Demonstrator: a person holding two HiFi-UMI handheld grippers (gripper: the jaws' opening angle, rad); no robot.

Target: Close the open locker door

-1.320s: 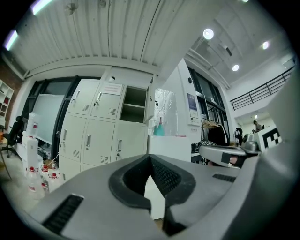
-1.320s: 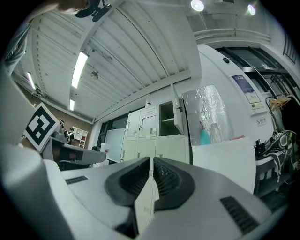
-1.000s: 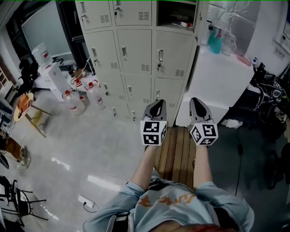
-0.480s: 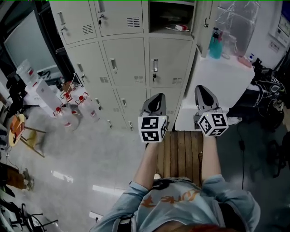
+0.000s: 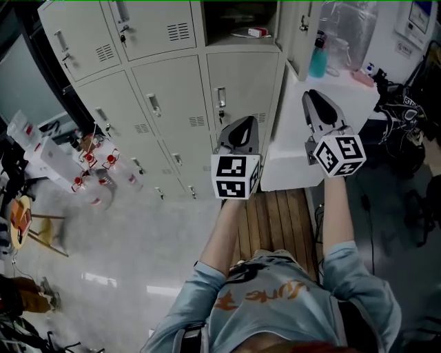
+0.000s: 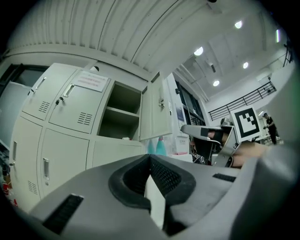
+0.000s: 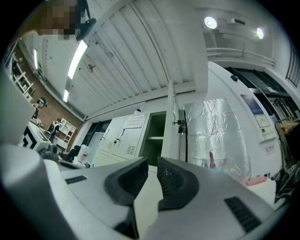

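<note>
A bank of pale grey lockers fills the top of the head view. One upper compartment (image 5: 234, 19) stands open, with a small red-and-white box (image 5: 256, 32) on its shelf. Its door (image 5: 295, 27) is swung out to the right. My left gripper (image 5: 242, 124) is shut and empty, in front of the closed lockers below the opening. My right gripper (image 5: 313, 96) is higher, just below the open door and apart from it, with a narrow gap between its jaws. The left gripper view shows its gripper (image 6: 150, 159), the compartment (image 6: 119, 112) and the door (image 6: 157, 115). The right gripper view shows its gripper (image 7: 149, 164) and the door (image 7: 171, 124) edge-on.
A white cabinet (image 5: 303, 141) stands right of the lockers with a teal bottle (image 5: 318, 61) on top. A wooden slatted platform (image 5: 275, 217) lies underfoot. Water bottles (image 5: 89, 176) and boxes crowd the floor at left. Dark gear and cables (image 5: 406, 117) sit at far right.
The person has stepped closer to the lockers. Both grippers have risen, the right one more, toward the open door. Nothing has been touched.
</note>
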